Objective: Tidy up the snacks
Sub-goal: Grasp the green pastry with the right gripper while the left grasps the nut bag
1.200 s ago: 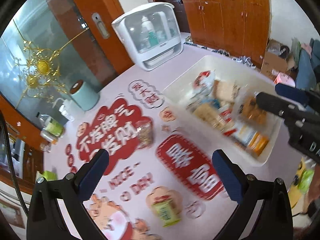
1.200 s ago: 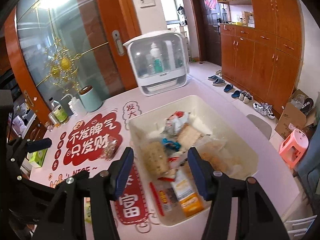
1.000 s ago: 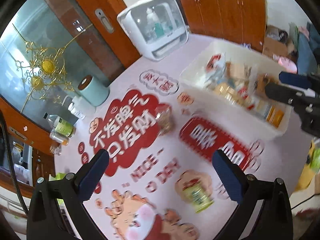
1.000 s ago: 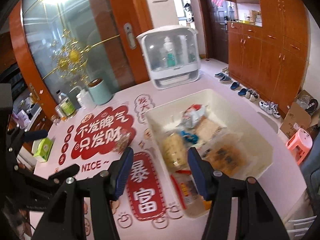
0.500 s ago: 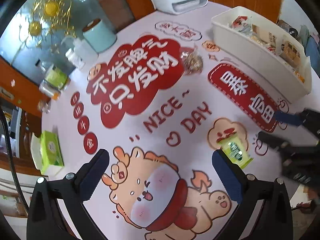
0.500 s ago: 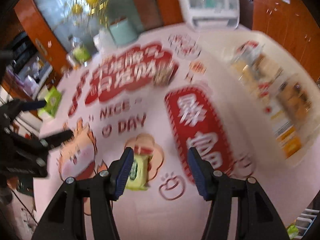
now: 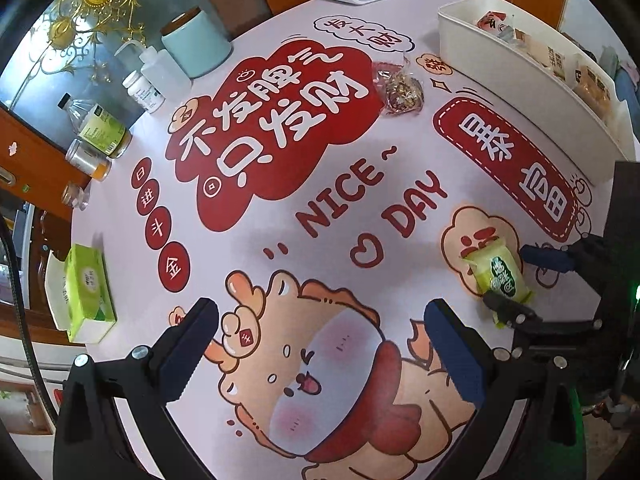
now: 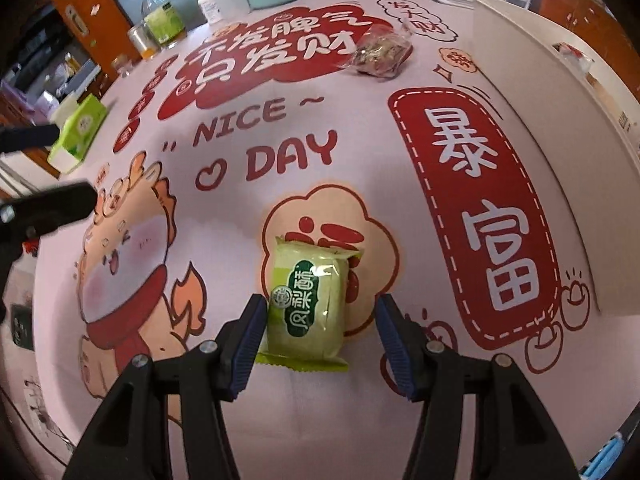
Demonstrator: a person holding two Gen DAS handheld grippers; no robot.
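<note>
Right wrist view: at the far left I see the left gripper (image 8: 48, 168), dark and partly cut by the frame; its jaws stand wide apart over the printed table mat (image 8: 260, 140) and hold nothing. In the middle, my right gripper (image 8: 320, 332) is about half open, with the green pineapple cake packet (image 8: 308, 304) lying flat on the mat between its fingers. The left pad seems to touch the packet's edge, or nearly; the right pad stands clear of it, so nothing is gripped yet. Beyond the fingers, well apart, lies a clear bag of mixed nuts (image 8: 380, 54). To the right of the gripper stands the white storage bin (image 8: 560, 92), where other snacks are already kept.

What could go wrong, in my judgement: the packet sits off centre, close to the left finger. If I close now, the right pad must travel further and may push the packet sideways, so it turns or slides out. The wrapper is smooth and soft, so a grip on only the sealed edge could slip when lifting. Pressing too hard could crush the cake inside.

The packet's long axis runs away from the gripper, almost along the fingers, tilted slightly. Its sealed ends point toward and away from me, and the printed label faces up.
</note>
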